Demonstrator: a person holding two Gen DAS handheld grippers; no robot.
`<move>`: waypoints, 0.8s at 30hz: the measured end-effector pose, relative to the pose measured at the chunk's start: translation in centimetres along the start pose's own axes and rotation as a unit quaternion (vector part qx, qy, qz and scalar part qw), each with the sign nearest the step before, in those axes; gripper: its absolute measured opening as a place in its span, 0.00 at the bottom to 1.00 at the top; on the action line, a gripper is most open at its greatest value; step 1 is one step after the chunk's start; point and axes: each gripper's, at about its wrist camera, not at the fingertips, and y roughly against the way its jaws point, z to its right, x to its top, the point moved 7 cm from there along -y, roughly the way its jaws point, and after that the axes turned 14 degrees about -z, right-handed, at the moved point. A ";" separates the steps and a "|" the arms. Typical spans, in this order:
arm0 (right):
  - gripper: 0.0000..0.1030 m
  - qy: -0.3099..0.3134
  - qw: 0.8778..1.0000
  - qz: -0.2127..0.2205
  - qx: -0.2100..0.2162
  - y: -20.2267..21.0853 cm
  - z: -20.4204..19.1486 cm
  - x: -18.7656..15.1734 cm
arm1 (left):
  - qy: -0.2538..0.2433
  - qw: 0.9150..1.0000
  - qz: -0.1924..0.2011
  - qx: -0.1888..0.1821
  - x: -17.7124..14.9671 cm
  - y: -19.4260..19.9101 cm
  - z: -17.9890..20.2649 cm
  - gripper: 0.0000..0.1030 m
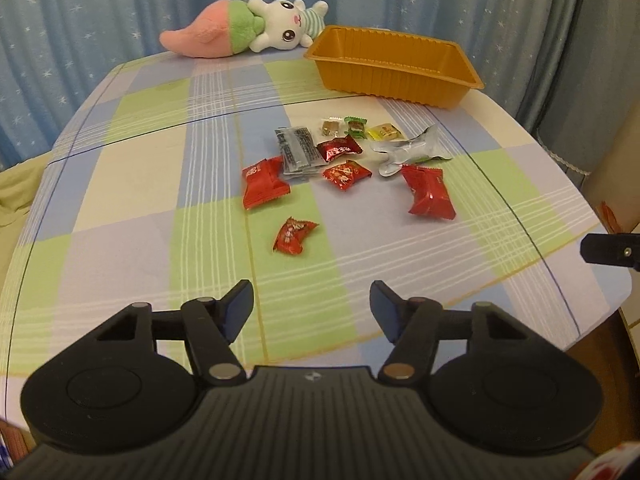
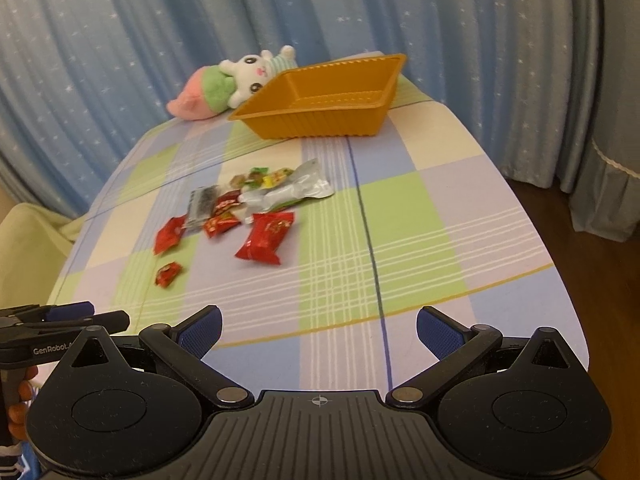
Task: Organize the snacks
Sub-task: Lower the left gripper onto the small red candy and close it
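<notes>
Several wrapped snacks lie loose mid-table: red packets (image 1: pixel 265 182) (image 1: pixel 429 192), a small red candy (image 1: pixel 293 235) nearest me, a silver pouch (image 1: pixel 412 150), a grey packet (image 1: pixel 298 148) and small green and yellow candies (image 1: pixel 355 126). An empty orange tray (image 1: pixel 394 62) stands at the far right. My left gripper (image 1: pixel 312 312) is open and empty over the near table edge. My right gripper (image 2: pixel 318 336) is open and empty, also at the near edge. In the right wrist view the snacks (image 2: pixel 264 236) and tray (image 2: pixel 324 102) lie ahead.
A plush rabbit (image 1: pixel 240 30) lies at the far table edge beside the tray. Blue star curtains hang behind. The checked tablecloth (image 1: pixel 140 200) covers the table. The left gripper shows at the left of the right wrist view (image 2: pixel 64 320).
</notes>
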 end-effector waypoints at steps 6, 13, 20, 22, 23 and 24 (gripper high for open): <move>1.00 -0.031 0.999 -0.006 -0.015 -1.8 0.3 1.4 | -0.040 0.999 -0.016 -0.015 2.6 -3.3 -1.0 0.43; 1.00 -0.057 0.998 -0.013 -0.032 -3.5 0.3 2.4 | -0.077 0.996 -0.031 -0.033 5.1 -6.6 -1.8 0.33; 1.00 -0.075 0.996 -0.025 -0.045 -5.1 0.0 3.0 | -0.092 0.993 -0.050 -0.060 6.4 -8.5 -2.5 0.25; 1.00 -0.077 0.996 -0.027 -0.047 -5.4 -0.2 3.2 | -0.093 0.992 -0.055 -0.071 6.5 -8.8 -2.5 0.24; 1.00 -0.077 0.996 -0.028 -0.047 -5.6 -0.4 3.4 | -0.095 0.991 -0.058 -0.074 6.5 -8.9 -2.5 0.21; 1.00 -0.076 0.996 -0.029 -0.047 -5.7 -0.5 3.5 | -0.096 0.991 -0.060 -0.077 6.4 -9.0 -2.5 0.20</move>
